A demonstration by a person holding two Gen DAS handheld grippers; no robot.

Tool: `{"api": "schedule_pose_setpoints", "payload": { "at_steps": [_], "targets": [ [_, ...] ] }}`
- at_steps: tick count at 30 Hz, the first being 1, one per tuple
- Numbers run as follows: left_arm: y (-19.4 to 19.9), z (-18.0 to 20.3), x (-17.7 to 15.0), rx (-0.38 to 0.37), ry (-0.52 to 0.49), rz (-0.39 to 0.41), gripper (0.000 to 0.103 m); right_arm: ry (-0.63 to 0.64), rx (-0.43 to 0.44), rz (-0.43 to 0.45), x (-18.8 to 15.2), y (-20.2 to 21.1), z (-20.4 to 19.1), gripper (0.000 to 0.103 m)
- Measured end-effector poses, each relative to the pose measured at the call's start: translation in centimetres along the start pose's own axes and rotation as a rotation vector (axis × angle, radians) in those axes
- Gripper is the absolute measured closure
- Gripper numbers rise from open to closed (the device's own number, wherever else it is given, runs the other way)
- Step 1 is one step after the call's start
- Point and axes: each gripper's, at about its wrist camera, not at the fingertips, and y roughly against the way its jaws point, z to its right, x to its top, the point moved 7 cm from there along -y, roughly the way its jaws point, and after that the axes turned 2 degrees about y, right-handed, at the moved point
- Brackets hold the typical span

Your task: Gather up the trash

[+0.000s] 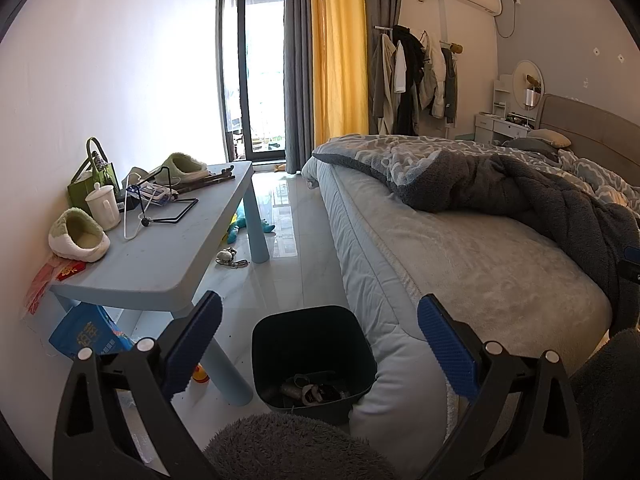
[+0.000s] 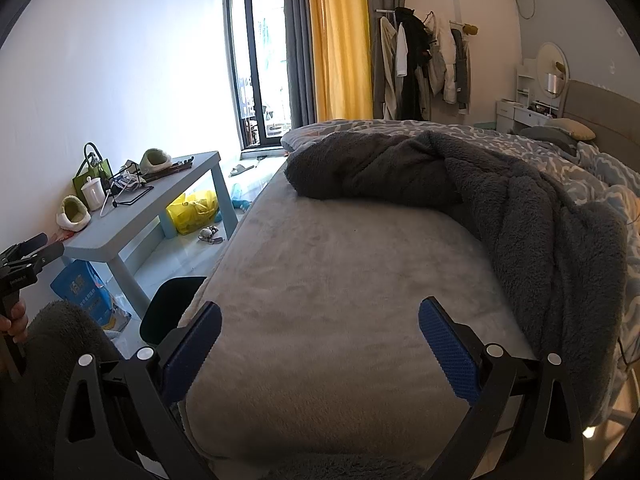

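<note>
A dark bin [image 1: 314, 354] stands on the floor between the blue table and the bed, with several bits of trash [image 1: 312, 392] at its bottom. My left gripper [image 1: 320, 344] hangs open right above the bin, nothing between its blue pads. In the right wrist view my right gripper [image 2: 320, 344] is open over the grey bed sheet [image 2: 340, 280], empty. That view also shows the bin's rim [image 2: 168, 304] at the bed's left edge and the left gripper [image 2: 28, 256] held by a hand at the far left.
A light blue table [image 1: 168, 252] carries green slippers [image 1: 78, 236], a white mug [image 1: 103, 206], a green bag [image 1: 92, 176] and wire stands. Under it lie a blue packet [image 1: 86, 332], a yellow bag [image 2: 194, 210] and small toys. A grey blanket [image 2: 500, 184] is heaped on the bed.
</note>
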Motion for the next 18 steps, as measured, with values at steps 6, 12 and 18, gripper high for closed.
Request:
{"api": "schedule_pose_setpoints", "payload": {
  "at_steps": [6,12,18],
  "targets": [
    [0.01,0.0,-0.01,0.0,0.001,-0.001,0.003,0.0,0.0,0.0,0.03,0.02,0.05,0.003],
    [0.0,0.03,-0.01,0.0,0.0,0.0,0.003,0.001,0.0,0.0,0.09,0.01,0.06,0.003],
    [0.0,0.03,0.02,0.0,0.001,0.0,0.003,0.003,0.003,-0.002,0.07,-0.15,0.23,0.003]
  ]
}}
